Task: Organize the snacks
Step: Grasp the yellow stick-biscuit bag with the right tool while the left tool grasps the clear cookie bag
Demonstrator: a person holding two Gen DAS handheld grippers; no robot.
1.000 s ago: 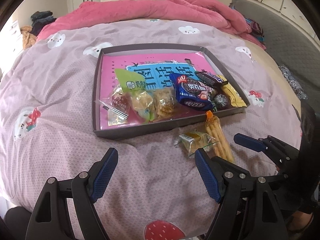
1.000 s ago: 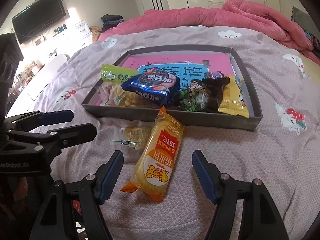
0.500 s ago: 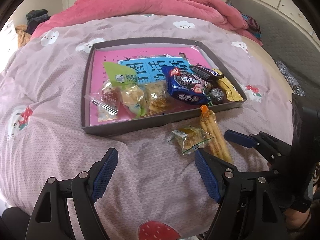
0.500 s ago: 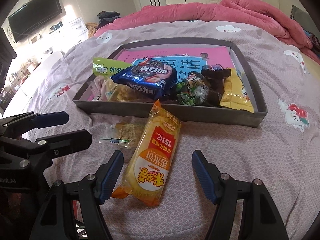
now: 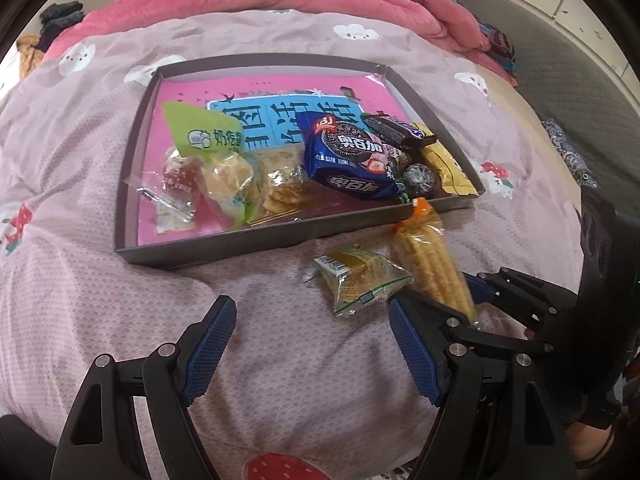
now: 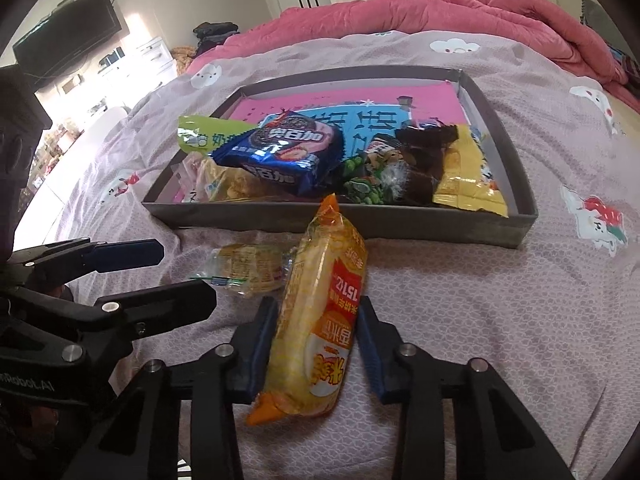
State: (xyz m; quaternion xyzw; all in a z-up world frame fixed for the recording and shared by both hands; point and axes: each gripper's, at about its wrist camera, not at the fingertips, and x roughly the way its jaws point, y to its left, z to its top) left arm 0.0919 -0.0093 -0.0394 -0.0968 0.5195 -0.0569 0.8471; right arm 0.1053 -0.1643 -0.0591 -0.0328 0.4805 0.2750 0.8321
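- The right gripper (image 6: 316,344) is closing its jaws on the long yellow snack pack (image 6: 320,320). The two blue pads touch both sides of the pack near its lower half.
- The pack lies on the lilac bedspread (image 6: 500,320), and its orange far end points to the tray (image 6: 400,236) just ahead of the gripper.
- Just left of the pack lies a small clear cracker packet (image 6: 244,270), touching it.
- The left gripper (image 5: 312,352) stands wide with nothing between its pads; only bedspread is under it. The cracker packet (image 5: 360,280) is ahead of its right finger.
- Farther ahead, the grey tray holds more snacks: a blue cookie pack (image 6: 280,156), a green packet (image 6: 204,134) at the left, dark wrapped sweets (image 6: 424,160) and a yellow bag (image 6: 468,184) at the right.
- Behind the tray lies a pink quilt (image 6: 440,12).
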